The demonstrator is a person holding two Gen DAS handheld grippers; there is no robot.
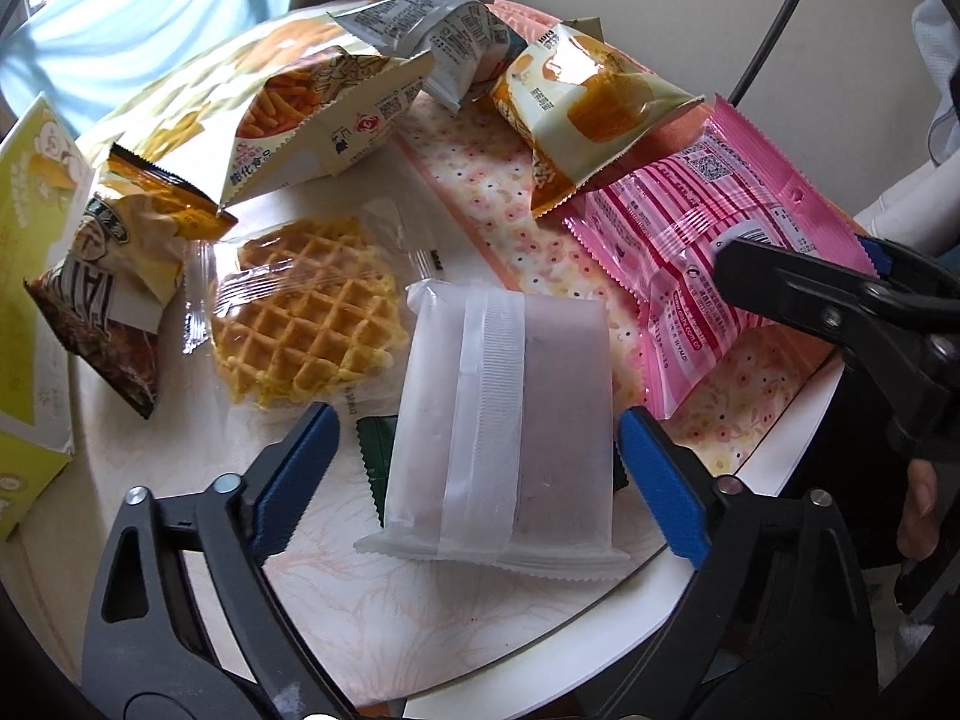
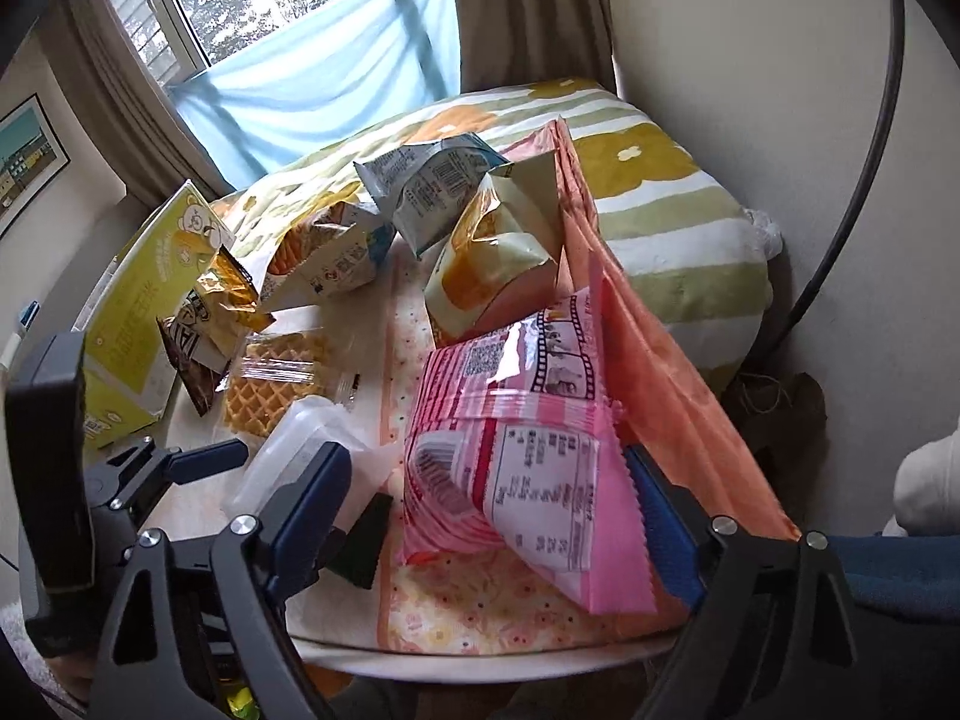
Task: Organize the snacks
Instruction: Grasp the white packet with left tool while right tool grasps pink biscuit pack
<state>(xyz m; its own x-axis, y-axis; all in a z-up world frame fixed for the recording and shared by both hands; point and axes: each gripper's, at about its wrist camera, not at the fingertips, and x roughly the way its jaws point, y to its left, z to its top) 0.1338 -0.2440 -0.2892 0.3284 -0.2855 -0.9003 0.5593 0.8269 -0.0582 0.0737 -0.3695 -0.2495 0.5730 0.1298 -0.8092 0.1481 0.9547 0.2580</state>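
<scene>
Between the open left jaws, a frosted packet (image 1: 501, 420).

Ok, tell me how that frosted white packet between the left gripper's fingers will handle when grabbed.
The frosted white packet looks flat and puffy, so probably light and squashy. Its smooth film may slip between the open left gripper pads; its crimped ends will likely flop.

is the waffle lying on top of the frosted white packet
No, the waffle lies in its clear wrapper flat on the table, to the left of the frosted white packet, not on it.
</scene>
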